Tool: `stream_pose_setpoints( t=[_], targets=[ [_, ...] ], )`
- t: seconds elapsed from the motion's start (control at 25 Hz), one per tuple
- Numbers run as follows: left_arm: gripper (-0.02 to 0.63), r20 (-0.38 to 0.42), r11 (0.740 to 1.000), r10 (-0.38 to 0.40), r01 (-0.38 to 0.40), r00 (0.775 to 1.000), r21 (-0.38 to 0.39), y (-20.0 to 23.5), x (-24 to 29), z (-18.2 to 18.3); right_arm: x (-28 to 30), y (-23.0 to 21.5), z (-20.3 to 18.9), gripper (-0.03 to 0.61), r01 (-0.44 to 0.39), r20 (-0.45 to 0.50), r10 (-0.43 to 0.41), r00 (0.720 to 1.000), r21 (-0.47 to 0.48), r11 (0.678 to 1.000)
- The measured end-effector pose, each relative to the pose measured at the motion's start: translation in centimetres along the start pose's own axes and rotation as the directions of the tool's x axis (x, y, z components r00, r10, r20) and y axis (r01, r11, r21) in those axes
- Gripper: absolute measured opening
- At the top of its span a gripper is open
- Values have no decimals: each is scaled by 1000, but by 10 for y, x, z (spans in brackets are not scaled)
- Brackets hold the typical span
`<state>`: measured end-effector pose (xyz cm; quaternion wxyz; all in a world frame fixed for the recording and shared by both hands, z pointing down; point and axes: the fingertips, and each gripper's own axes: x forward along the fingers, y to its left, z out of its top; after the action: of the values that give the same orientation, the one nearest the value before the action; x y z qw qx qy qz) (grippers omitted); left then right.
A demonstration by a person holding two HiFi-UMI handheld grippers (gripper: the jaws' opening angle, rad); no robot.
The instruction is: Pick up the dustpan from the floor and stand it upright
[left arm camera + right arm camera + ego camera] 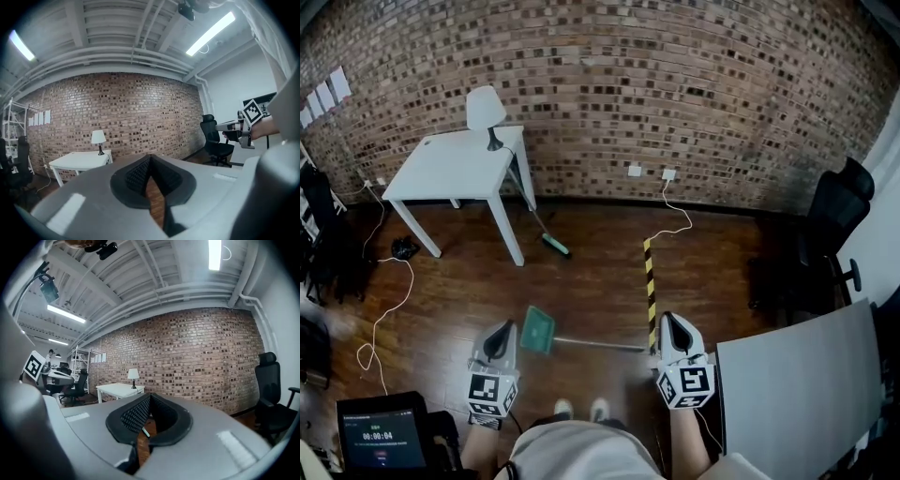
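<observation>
The dustpan (538,330) lies flat on the wood floor (591,281), directly ahead of the person's shoes (563,408). Its green pan is at the left and its thin handle (600,344) runs to the right. The pan's left edge is just beside the left gripper (501,330), and the handle's far end is near the right gripper (671,324). Neither gripper touches the dustpan. Left gripper: pads meet at the tip, nothing between them. Right gripper: jaws fully closed, nothing held. Both grippers point nearly level toward the brick wall (675,94). A yellow-and-black tape strip (650,281) runs along the floor from the handle's end toward the wall. A band of open floor separates the pan from a green-headed broom (554,246), which leans against the leg of a white table (455,167) bearing a lamp (485,111). To the right, the open floor is bounded by a black office chair (830,230) and the edge of a grey panel (797,375). To the left, a white cable (389,305) loops across the floor, and a tablet (380,438) sits near the left forearm.
</observation>
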<state>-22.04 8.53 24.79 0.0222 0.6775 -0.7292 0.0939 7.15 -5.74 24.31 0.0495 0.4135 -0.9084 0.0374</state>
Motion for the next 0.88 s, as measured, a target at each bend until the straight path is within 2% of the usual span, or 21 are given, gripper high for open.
stream_pose_setpoints(
  t=[0.16,0.44,0.64,0.8,0.88],
  targets=[
    [0,6,1000,-30,30,1000,-5,7,18,-2,17,2,-2,12,27,7,-27,1000,28,999],
    [0,38,999,-44,45,998,-18,24,38,5,31,7,12,12,46,20,-47,999,17,999],
    [0,32,999,-50,49,998,24,34,47,1,30,6,12,12,102,-9,-102,995,-9,995],
    [0,37,985,-167,164,985,60,23,73,-2,37,-7,3,15,147,-43,-148,988,-19,989],
    [0,45,969,-240,236,970,77,11,95,-5,44,-17,-2,53,171,-45,-172,984,-25,985]
  ],
)
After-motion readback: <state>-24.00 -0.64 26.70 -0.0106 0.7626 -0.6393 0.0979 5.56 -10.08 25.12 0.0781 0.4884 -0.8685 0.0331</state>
